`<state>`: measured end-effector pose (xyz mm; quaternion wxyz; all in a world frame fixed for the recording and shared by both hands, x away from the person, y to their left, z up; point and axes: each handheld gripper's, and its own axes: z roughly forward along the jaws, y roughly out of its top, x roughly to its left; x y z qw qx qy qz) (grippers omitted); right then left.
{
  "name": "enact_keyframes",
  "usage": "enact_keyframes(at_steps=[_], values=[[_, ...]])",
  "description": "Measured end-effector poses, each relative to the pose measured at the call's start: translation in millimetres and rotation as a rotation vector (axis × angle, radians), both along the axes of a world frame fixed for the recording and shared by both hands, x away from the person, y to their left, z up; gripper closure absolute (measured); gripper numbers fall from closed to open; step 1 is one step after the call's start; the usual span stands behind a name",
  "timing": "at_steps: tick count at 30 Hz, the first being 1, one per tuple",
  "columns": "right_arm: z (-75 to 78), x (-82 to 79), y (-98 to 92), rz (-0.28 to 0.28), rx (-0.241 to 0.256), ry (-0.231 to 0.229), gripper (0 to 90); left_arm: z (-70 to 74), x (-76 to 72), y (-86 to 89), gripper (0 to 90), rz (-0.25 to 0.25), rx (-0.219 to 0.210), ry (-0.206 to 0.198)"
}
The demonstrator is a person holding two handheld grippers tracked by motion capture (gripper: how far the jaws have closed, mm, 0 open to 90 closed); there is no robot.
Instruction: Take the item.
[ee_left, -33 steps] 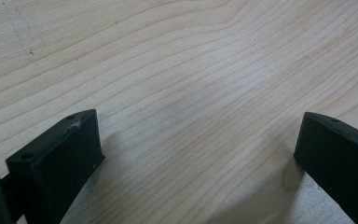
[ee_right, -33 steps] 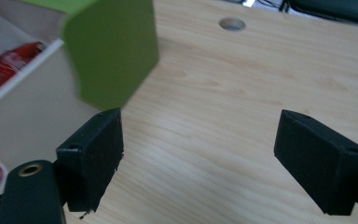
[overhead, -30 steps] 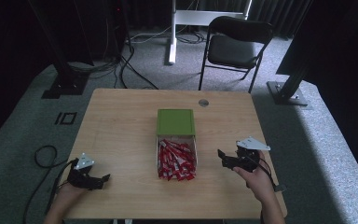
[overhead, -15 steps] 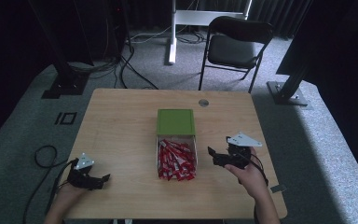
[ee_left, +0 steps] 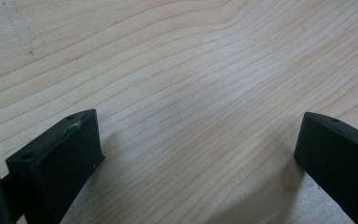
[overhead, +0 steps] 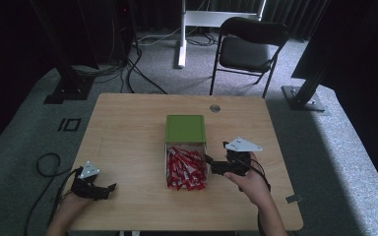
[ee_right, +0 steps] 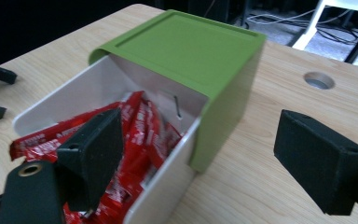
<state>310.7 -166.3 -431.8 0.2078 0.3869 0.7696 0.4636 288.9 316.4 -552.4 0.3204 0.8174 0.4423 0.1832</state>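
Observation:
A green box (overhead: 185,129) sits mid-table with its white drawer (overhead: 168,162) pulled out toward the person. The drawer holds several red packets (overhead: 186,168). My right gripper (overhead: 212,165) is open right beside the drawer's right wall. In the right gripper view, one of my right gripper's (ee_right: 205,158) jaws hangs over the red packets (ee_right: 140,133) inside the white drawer (ee_right: 65,100). The other jaw is outside, above the wood next to the green box (ee_right: 191,49). My left gripper (overhead: 109,189) rests open near the front left. Bare wood lies between the jaws of my left gripper (ee_left: 196,149).
A round cable hole (overhead: 214,108) is set in the table (overhead: 128,128) behind the box. A folding chair (overhead: 248,49) and stand bases are on the carpet beyond the far edge. The left gripper's cable (overhead: 44,164) loops off the table's left side.
My right gripper has moved left across the table, from the right side up to the drawer's right wall. The left gripper has stayed where it was.

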Motion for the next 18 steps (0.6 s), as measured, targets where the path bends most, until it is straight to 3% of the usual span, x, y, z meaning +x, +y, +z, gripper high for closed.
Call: enact_keyframes(at_steps=[12, 18], values=[[1.1, 2.1, 30.5, 0.064, 0.004, 0.003, 17.8, -0.1, 0.0, -0.1, 1.5, 0.001, -0.002, 0.000], [-2.5, 3.2, 47.4, 0.099, -0.012, 0.005, 25.4, 0.0, 0.0, 0.0, 1.5, 0.000, 0.000, 0.000]])
